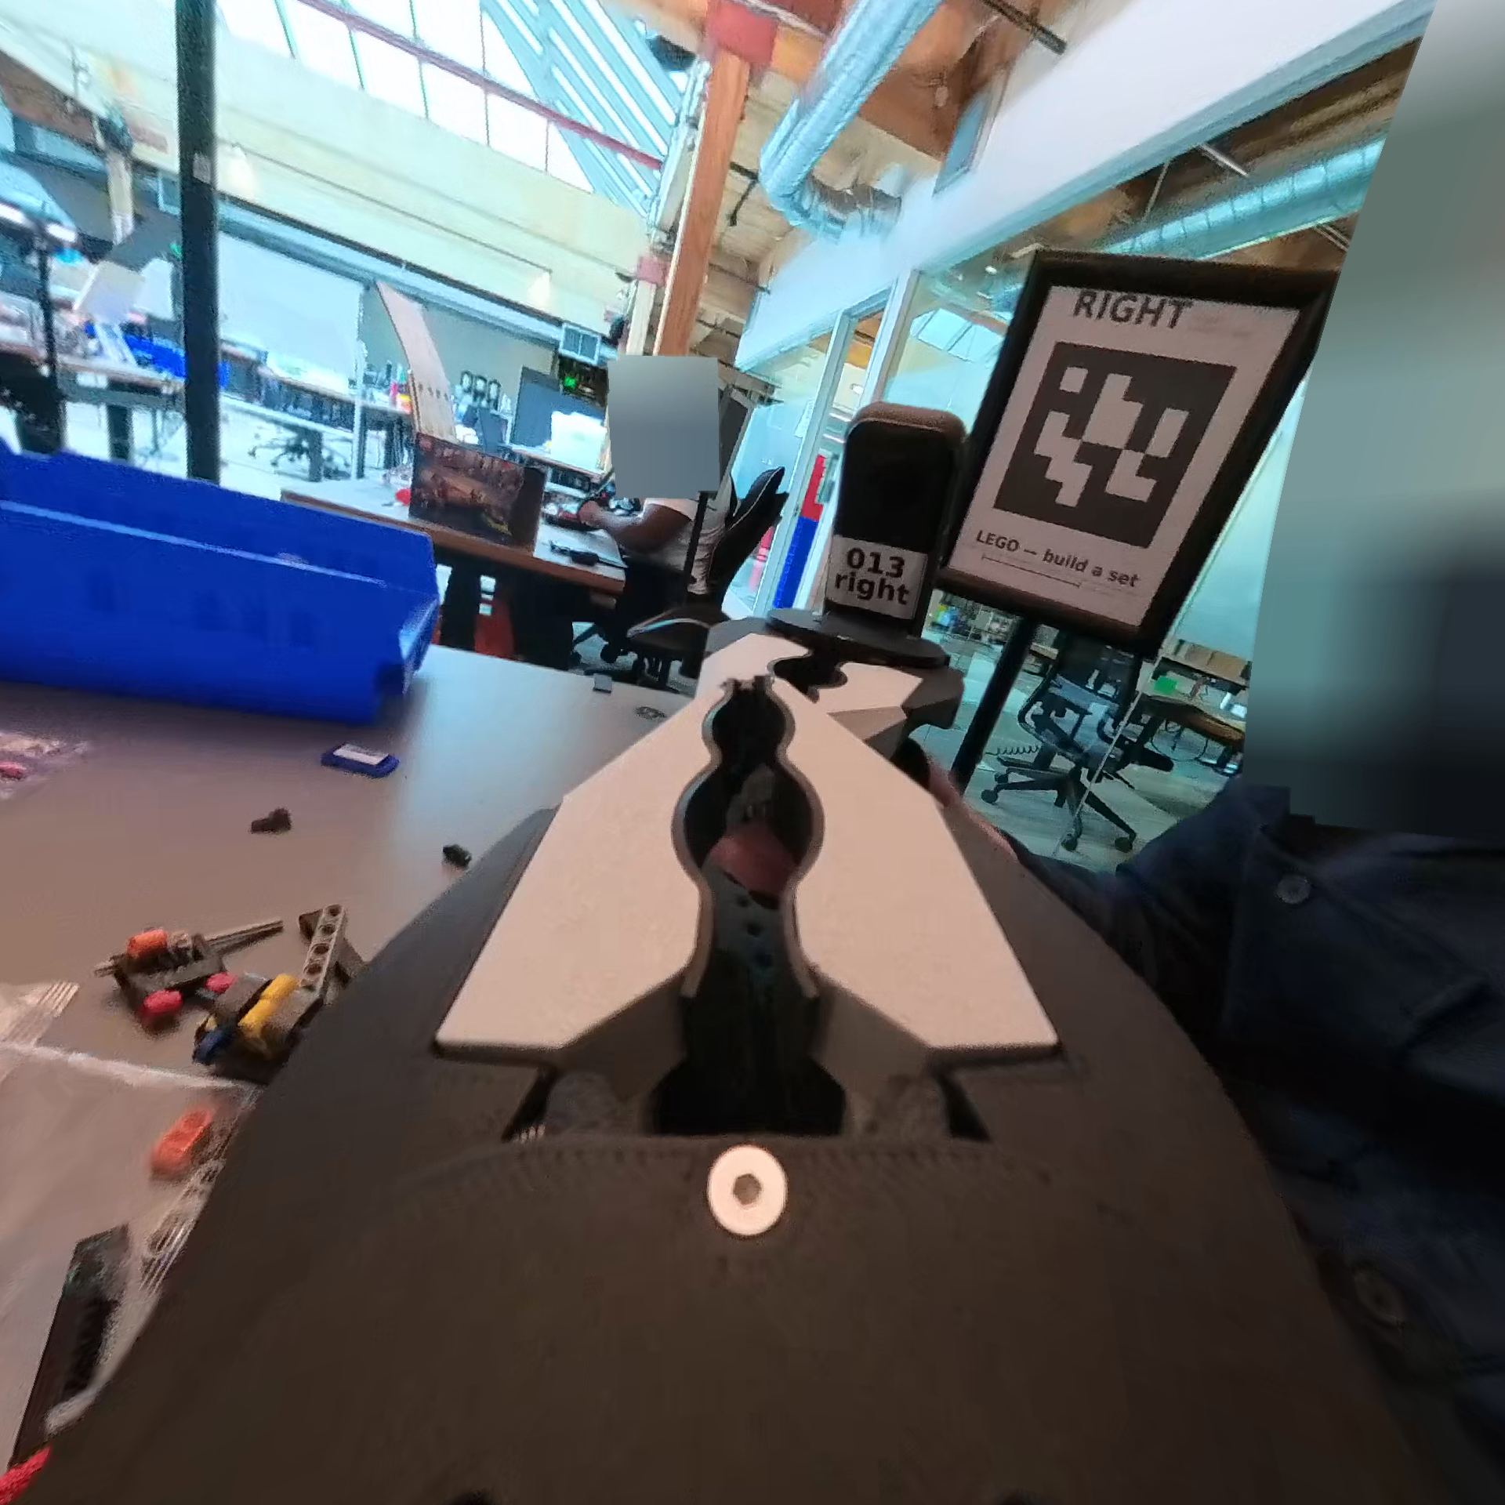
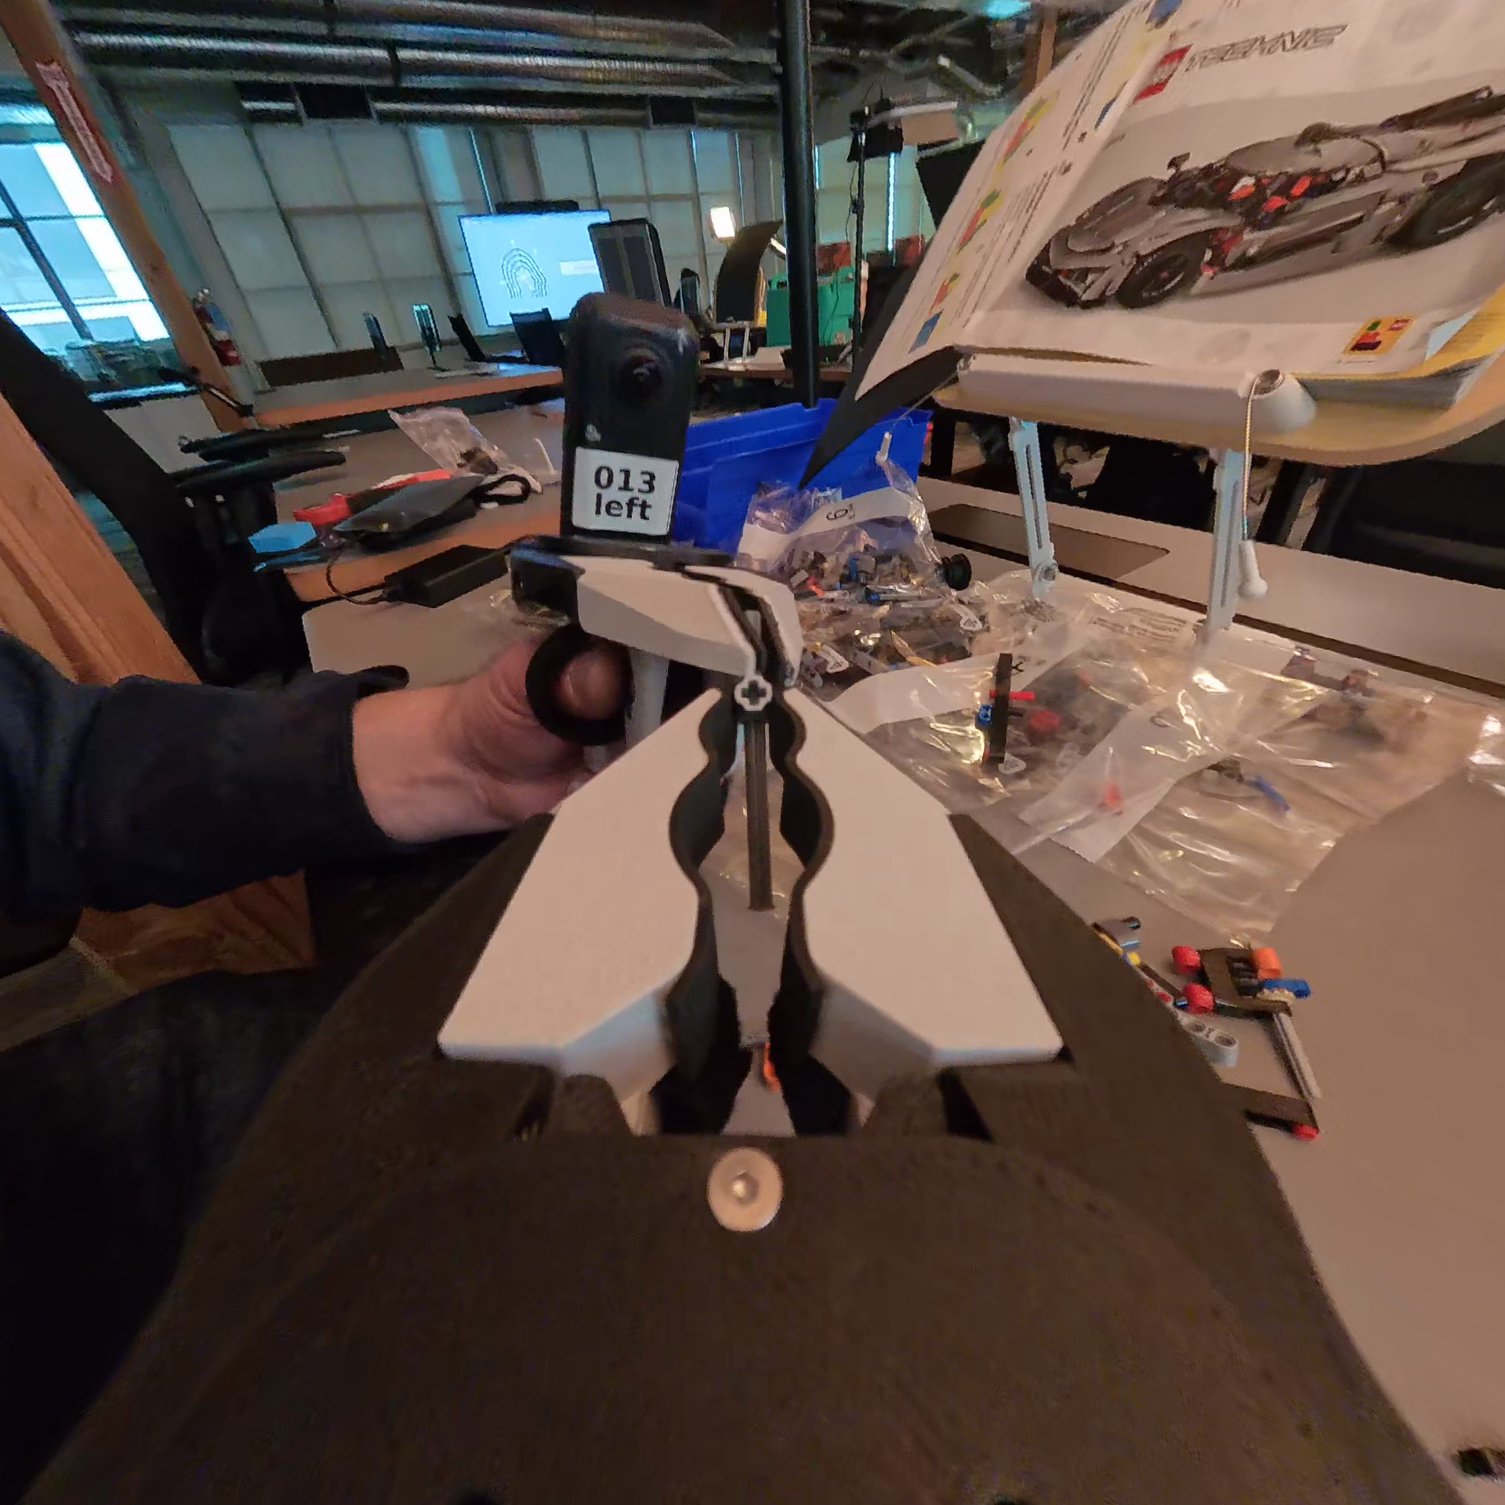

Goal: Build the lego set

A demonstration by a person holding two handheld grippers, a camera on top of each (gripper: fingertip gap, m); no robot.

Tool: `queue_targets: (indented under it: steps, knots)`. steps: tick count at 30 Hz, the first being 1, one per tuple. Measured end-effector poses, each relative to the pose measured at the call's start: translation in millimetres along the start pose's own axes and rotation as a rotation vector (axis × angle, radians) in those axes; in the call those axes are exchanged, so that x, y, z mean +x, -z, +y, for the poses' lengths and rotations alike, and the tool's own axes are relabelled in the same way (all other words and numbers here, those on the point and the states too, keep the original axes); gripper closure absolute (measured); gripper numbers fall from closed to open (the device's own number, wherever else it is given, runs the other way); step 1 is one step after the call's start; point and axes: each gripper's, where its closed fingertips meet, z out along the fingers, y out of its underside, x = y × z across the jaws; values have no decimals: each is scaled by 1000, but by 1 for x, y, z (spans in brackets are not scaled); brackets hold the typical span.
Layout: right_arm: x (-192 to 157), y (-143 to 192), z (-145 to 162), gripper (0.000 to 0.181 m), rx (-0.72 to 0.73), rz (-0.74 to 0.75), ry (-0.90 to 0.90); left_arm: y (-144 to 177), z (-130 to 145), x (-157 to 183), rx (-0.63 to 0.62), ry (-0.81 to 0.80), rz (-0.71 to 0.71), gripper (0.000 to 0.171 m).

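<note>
The right gripper (image 2: 753, 692) fingers pinch the cross-tipped end of a dark axle (image 2: 757, 814) whose long axis runs back toward its camera, the left gripper (image 1: 745, 692) fingers closed tip-to-tip against it above the tabletop (image 2: 1059, 888) edge, near clear bags (image 2: 879, 586) of loose pieces.

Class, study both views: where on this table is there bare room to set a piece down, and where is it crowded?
Bare tabletop lies between the blue bin, the small blue brick and the two loose black pins. It is crowded around the part-built assemblies and across the heap of plastic parts bags.
</note>
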Motion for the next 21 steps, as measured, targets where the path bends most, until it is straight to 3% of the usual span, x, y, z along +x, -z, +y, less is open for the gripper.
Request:
queue_targets:
  steps: [4, 6, 11, 13, 17, 21]
  knots:
    - [9, -6, 6, 176, -7, -3, -18, 7, -2, -12, 9, 25, -52, 168]
    - [14, -3, 4, 177, 21, -14, -59, 13, -9, -19, 40, 52, -69, 152]
    - [29, 7, -1, 177, 121, -78, -200, 12, 7, -29, -51, 97, -101, 140]
    - [30, 9, -2, 176, 143, -119, -237, 9, 14, -29, -86, 123, -89, 143]
    - [25, 8, -5, 177, 182, -200, -305, 5, 23, -27, -136, 93, -87, 166]
    - [27, 5, -5, 176, 177, -205, -329, 6, 22, -28, -139, 58, -110, 168]
